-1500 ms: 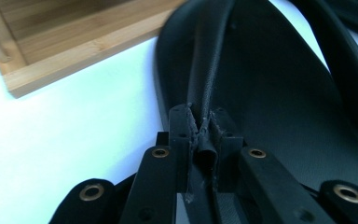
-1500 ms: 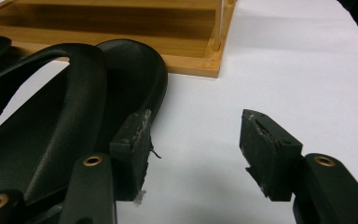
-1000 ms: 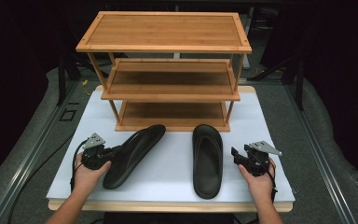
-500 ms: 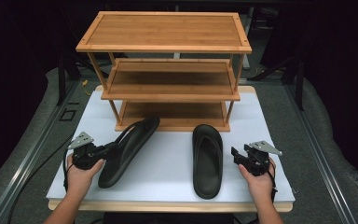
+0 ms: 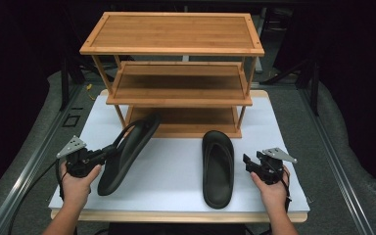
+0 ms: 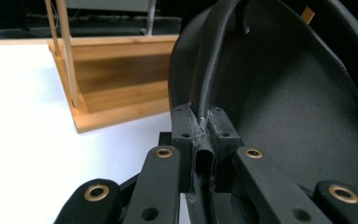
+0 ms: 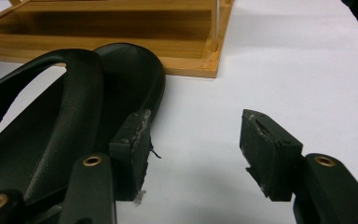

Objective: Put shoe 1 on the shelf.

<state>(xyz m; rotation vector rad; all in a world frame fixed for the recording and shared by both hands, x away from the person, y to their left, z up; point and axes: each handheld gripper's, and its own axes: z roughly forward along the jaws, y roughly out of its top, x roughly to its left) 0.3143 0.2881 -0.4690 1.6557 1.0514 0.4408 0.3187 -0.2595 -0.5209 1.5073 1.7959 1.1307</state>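
**Left fingers clamped on the sandal strap, right fingers apart beside the other sandal**

Fingers of my left gripper (image 6: pixel 204 140) are pressed together on the strap (image 6: pixel 205 84) of the left sandal (image 5: pixel 126 152); in the left gripper view the black strap runs straight up out of the pinch, with the dark footbed curving away to the right of it; from the high view my left gripper (image 5: pixel 108 152) sits at the sandal's near left side, and the sandal is tilted, its toe end raised toward the bottom shelf of the wooden rack (image 5: pixel 176 46) while its heel end is down near the white surface (image 5: pixel 176 166); whether the heel touches the surface I cannot tell.

The right sandal (image 5: pixel 218 166) lies flat on the surface, sole down, toe toward the rack, well apart from the left one; my right gripper (image 5: pixel 247 164) is just beside its right edge, fingers spread wide with nothing between them; in the right gripper view one finger (image 7: pixel 133 149) stands close against the sandal's rim, the other (image 7: pixel 268 151) over bare white surface.

The rack has three bamboo shelves and stands at the far side of the surface; both sandals are in front of its lowest shelf.
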